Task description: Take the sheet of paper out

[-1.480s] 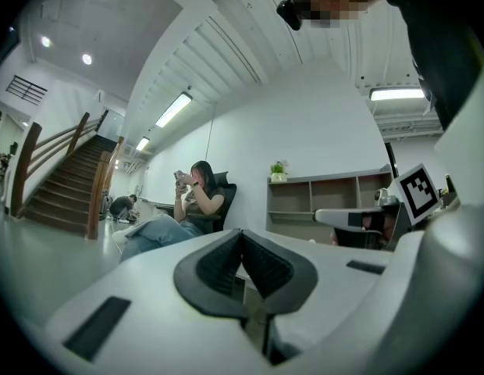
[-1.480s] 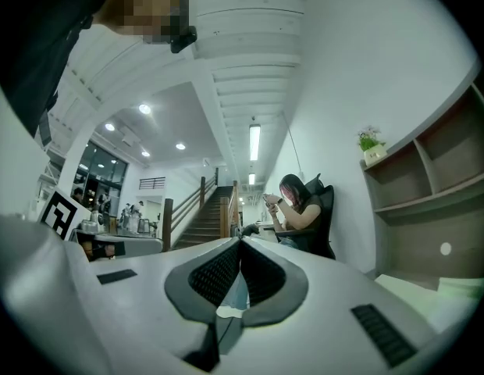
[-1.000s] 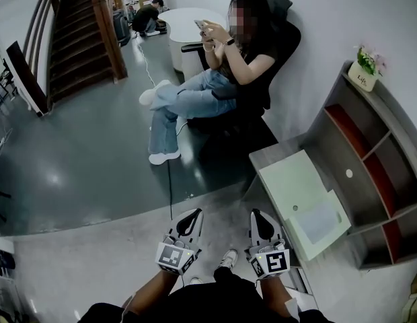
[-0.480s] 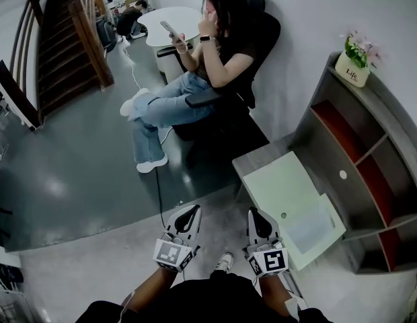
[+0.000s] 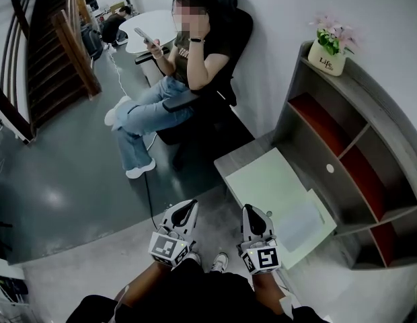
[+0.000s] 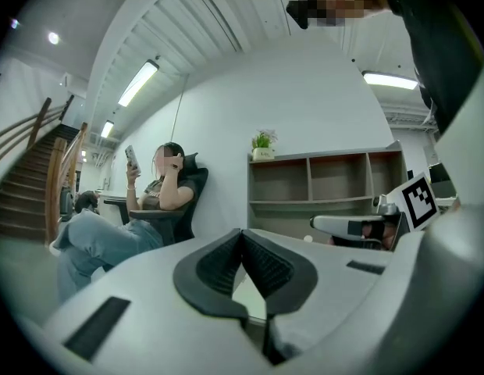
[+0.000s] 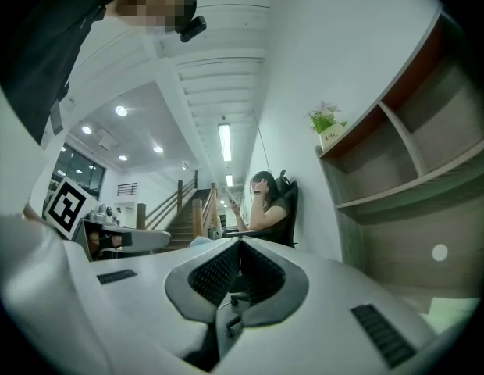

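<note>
A pale, see-through sheet of paper lies on a light green mat on the grey desk, to my right. Both grippers hang low in front of me, above the floor and short of the desk. My left gripper is shut with nothing in it, its pads meeting at the tip. My right gripper sits just beside the desk's near left edge, its jaws also shut and empty. Neither touches the sheet.
A grey shelf unit with red back panels stands on the desk, a flower pot on top. A person sits in a black office chair just beyond the desk, legs stretched left. Stairs rise at far left.
The desk, shelf and seated person have slid left and closer in the head view as both grippers travelled toward the desk. Both jaws stayed shut.
</note>
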{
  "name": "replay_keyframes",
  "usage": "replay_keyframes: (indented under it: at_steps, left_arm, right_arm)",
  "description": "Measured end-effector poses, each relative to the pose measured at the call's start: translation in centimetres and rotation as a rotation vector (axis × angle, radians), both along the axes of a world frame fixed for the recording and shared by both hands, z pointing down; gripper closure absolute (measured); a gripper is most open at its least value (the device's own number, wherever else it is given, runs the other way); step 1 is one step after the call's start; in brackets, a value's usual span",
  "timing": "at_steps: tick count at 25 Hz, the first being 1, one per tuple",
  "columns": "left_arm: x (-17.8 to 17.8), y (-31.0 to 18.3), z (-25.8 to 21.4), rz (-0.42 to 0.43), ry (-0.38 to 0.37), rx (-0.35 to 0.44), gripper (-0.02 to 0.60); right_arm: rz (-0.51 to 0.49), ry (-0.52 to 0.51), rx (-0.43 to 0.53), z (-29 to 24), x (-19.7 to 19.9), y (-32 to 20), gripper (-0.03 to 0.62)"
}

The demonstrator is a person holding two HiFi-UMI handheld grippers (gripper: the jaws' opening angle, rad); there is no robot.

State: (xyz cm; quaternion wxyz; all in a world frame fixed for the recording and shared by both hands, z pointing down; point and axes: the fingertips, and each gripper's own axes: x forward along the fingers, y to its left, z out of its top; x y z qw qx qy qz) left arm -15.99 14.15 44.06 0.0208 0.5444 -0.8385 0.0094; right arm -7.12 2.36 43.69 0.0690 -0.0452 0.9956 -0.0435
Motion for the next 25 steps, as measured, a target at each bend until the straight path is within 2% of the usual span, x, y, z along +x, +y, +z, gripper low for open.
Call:
replay_keyframes:
  at_steps: [8,14,25]
  left_arm:
    - [1.3,-4.9,-1.3,0.102,-0.006,0.01,0.574]
    - [1.9,-9.4,-1.2,0.222,0.0,0.007,0.575]
    - [-1.4,-16.1,0.4,0.354,0.05,0.015,0.574]
  right_arm:
    - [0.028,0.021,-0.017,0.0,2.2,-2.7,0.571]
    - [0.138,0.034,-0.033,0.5,3.5,-5.8,0.571]
    - [0.272,0.093,-0.005,0.8,1.2,-10.7,0.571]
